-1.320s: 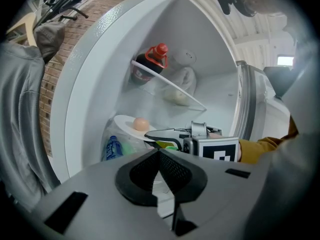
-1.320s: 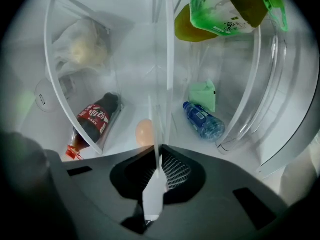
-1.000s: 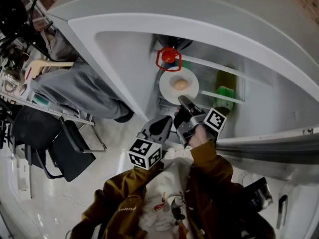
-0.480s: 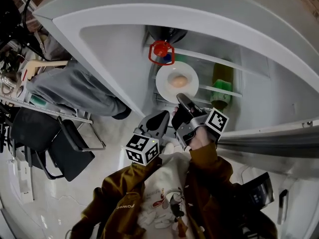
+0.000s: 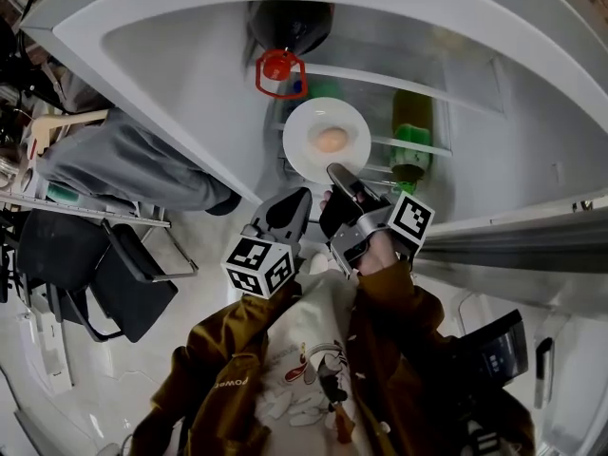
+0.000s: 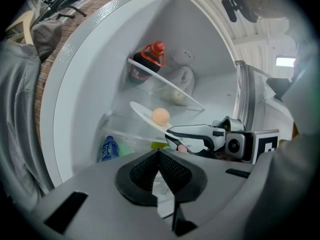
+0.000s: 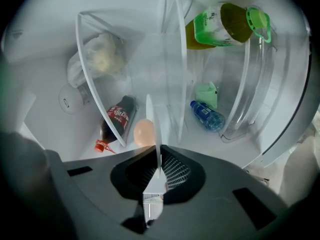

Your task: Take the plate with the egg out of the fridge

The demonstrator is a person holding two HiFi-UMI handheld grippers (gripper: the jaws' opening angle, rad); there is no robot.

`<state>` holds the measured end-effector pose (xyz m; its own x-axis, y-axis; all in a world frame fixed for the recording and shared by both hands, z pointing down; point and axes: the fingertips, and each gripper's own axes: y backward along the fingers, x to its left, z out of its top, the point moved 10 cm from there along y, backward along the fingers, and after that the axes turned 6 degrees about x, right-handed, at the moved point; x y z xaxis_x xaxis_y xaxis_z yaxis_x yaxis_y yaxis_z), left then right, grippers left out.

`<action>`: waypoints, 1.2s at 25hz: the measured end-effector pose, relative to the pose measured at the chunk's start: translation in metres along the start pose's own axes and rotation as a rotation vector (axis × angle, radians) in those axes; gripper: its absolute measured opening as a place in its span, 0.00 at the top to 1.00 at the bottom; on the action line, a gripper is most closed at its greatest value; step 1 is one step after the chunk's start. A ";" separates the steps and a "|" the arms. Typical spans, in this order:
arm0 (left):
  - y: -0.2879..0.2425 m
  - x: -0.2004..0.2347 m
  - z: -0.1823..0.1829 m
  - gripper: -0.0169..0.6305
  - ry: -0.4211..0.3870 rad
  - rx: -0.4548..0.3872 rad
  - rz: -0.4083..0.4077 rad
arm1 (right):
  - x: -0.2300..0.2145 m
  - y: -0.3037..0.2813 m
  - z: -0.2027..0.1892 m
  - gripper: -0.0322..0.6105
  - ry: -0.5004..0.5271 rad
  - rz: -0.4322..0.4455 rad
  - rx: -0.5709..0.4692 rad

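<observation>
Gripping the white plate (image 5: 302, 152) at its 6 o'clock rim, the right gripper (image 5: 334, 175) is seen w/ fingers closed narrow on it; in the right gripper view the plate is viewed edge-on, clamped between the two pads. The egg (image 5: 330, 140) is carried approx. at the plate's centre. The plate is held inside the open fridge (image 5: 180, 74), in front of the shelves; whether it rests on a shelf cannot be told. The left gripper (image 5: 295, 199) is held just beside the right one, at approx. 7 o'clock of the plate and not touching it. Its fingers are brought together w/ nothing between them, as shown in the left gripper view. A red-capped cola bottle (image 5: 278, 66) is seen at 11 o'clock of the plate, on a glass shelf. A green-capped bottle (image 5: 410, 139) is seen at 3 o'clock, in the door rack. A small blue-label water bottle (image 7: 207, 115) is laid lower down, and a bagged item (image 7: 100, 59) is kept on the shelf w/ the cola bottle. Brown jacket sleeves (image 5: 389, 302) are seen behind both grippers.
</observation>
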<state>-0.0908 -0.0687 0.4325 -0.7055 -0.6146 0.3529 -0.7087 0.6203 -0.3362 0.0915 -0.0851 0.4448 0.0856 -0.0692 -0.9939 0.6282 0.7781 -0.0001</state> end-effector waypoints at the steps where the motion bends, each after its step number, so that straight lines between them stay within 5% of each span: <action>1: 0.000 0.000 0.000 0.96 -0.001 0.000 -0.001 | -0.001 0.001 0.000 0.91 0.001 0.002 -0.002; 30: -0.005 -0.001 -0.004 0.96 0.009 0.011 -0.025 | -0.005 0.030 -0.011 0.91 -0.018 0.016 0.011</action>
<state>-0.0870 -0.0691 0.4378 -0.6871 -0.6255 0.3697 -0.7265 0.5991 -0.3366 0.1017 -0.0545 0.4481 0.1093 -0.0682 -0.9917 0.6353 0.7721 0.0169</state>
